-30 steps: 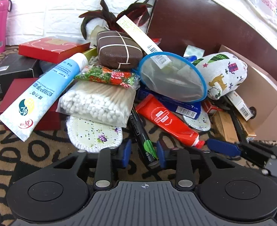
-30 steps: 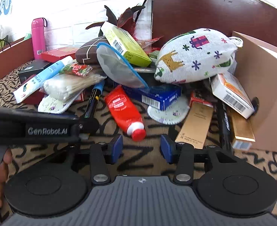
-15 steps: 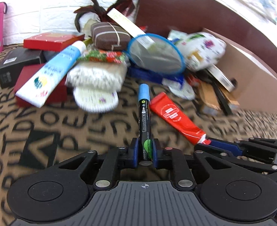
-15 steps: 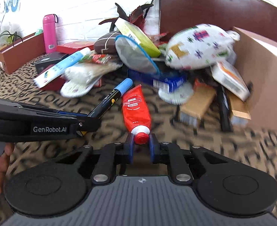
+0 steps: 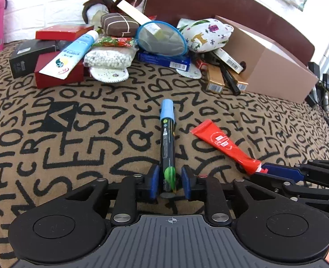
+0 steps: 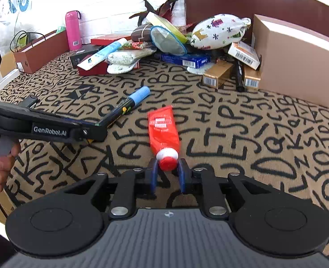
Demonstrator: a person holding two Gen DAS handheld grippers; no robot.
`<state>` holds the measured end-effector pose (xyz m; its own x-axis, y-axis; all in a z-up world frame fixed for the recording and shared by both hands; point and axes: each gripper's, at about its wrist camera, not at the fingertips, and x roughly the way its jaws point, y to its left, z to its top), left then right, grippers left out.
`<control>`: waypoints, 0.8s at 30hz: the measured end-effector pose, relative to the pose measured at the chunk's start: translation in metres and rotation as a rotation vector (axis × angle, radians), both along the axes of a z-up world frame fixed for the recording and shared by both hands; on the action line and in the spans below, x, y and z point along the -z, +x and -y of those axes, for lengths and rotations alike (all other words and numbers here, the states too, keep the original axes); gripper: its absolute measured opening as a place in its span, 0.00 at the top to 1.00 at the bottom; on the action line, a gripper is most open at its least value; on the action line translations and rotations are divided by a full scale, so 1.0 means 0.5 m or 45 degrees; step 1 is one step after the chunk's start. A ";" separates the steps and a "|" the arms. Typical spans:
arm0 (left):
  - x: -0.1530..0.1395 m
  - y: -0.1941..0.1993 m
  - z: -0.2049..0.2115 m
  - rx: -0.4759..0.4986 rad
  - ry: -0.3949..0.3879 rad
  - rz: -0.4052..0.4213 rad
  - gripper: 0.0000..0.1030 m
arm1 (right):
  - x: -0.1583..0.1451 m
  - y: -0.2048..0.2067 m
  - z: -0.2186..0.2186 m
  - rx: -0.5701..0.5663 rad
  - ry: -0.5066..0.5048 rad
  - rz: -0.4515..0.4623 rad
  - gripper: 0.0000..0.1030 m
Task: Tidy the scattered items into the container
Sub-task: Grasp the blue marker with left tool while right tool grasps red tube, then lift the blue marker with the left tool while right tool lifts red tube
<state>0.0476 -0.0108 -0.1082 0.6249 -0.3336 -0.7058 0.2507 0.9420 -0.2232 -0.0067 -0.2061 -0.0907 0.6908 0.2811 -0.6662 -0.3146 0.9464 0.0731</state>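
A black marker with a blue cap (image 5: 167, 143) lies on the letter-print cloth, its rear end between the fingers of my left gripper (image 5: 170, 174). Those jaws are opening, with a gap on each side of the marker. A red tube with a red cap (image 6: 163, 127) lies on the cloth with its cap between the pads of my right gripper (image 6: 167, 169). These jaws are opening too, and the tube looks blurred. In the right wrist view the marker (image 6: 128, 107) points out from the left gripper (image 6: 101, 131). The brown cardboard box (image 6: 298, 62) stands at the back right.
A pile lies at the back: a blue-white tube (image 5: 75, 51), a bag of cotton swabs (image 5: 109, 58), a blue mesh pouch (image 5: 162, 40), a printed fabric pouch (image 5: 206, 35), red and black boxes and gold cartons (image 5: 214, 79). A pink bottle (image 6: 72, 30) stands far left. A hand (image 6: 1, 169) holds the left gripper.
Both grippers drew back from the pile, dragging the marker and the red tube onto bare cloth. The left jaws shut on the marker and have since parted; the right jaws have loosened around the cap.
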 end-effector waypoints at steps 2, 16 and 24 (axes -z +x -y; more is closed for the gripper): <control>-0.001 0.011 0.007 0.008 0.007 0.003 0.53 | -0.005 0.010 -0.007 0.007 0.005 0.017 0.71; 0.006 0.054 0.029 0.021 0.109 0.040 0.70 | 0.011 0.093 -0.047 -0.054 -0.076 -0.021 0.64; 0.005 0.063 0.046 0.070 0.151 0.052 0.79 | 0.013 0.125 -0.055 -0.090 -0.069 -0.057 0.65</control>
